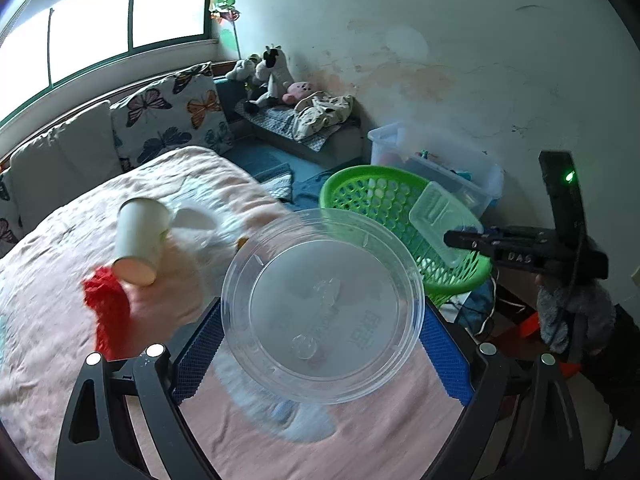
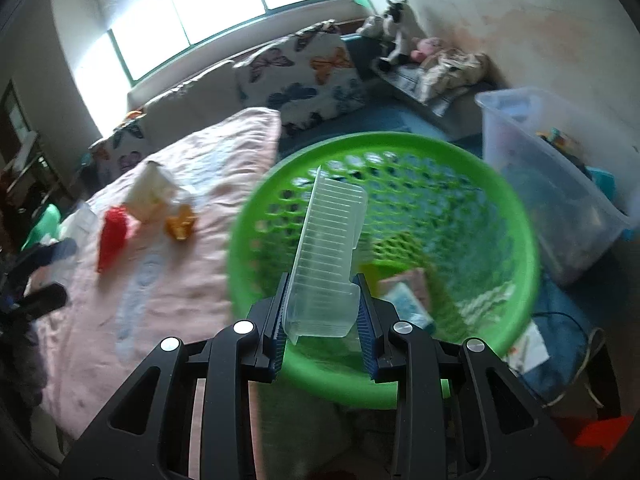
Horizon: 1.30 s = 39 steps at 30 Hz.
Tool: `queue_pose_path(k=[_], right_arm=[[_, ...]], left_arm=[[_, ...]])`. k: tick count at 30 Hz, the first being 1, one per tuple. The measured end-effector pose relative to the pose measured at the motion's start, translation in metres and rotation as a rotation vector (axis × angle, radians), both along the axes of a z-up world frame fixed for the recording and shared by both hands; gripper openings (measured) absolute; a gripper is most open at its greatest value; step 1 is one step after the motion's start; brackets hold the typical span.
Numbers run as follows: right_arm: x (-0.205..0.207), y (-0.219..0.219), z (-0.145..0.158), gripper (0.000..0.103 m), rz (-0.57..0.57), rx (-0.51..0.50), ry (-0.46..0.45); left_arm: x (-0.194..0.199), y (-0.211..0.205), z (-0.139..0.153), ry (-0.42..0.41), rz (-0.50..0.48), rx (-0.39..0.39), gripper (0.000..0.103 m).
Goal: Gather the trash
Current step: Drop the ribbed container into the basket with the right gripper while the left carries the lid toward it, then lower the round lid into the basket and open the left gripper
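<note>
The right tool (image 2: 322, 316) pinches a clear ribbed tray (image 2: 332, 256) over the green basket (image 2: 520, 216), in the middle of the frame. The left tool (image 1: 320, 344) grips a round clear lid (image 1: 324, 304) between its wide blue pads. Some trash lies in the basket already. On the pink bed at the left, a paper cup (image 1: 140, 236) and red scrap (image 1: 108, 308) still wait.
</note>
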State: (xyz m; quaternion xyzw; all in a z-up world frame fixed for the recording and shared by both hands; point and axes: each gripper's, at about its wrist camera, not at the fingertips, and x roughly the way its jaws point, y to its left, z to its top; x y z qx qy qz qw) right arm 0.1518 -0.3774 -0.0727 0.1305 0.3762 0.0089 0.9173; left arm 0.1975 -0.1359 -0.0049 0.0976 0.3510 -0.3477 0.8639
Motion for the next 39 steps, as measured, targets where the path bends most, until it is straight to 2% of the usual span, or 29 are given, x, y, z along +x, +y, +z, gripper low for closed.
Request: queue_pose_path(k=[12,14,29,39], right_arm=[[0.009,-0.033,-0.025,0.032,-0.061,-0.023,0.047],[0.010,-0.036,-0.027,0.036,-0.067,-0.015,0.047],[-0.013,-0.046,-0.014,0.054,-0.071,-0.001,-0.007],[-0.024,-0.051,-0.009,0.057,-0.072,0.002,-0.035]], left_arm=[[0.009,-0.052,0.009,-0.001,-0.049,0.018,0.089],[0.010,-0.060,0.010,0.003,-0.057,0.019,0.089],[0.027,-0.126,-0.008,0.057,-0.090,0.071,0.089],[0.034,-0.157,-0.025,0.094,-0.100,0.111,0.089]])
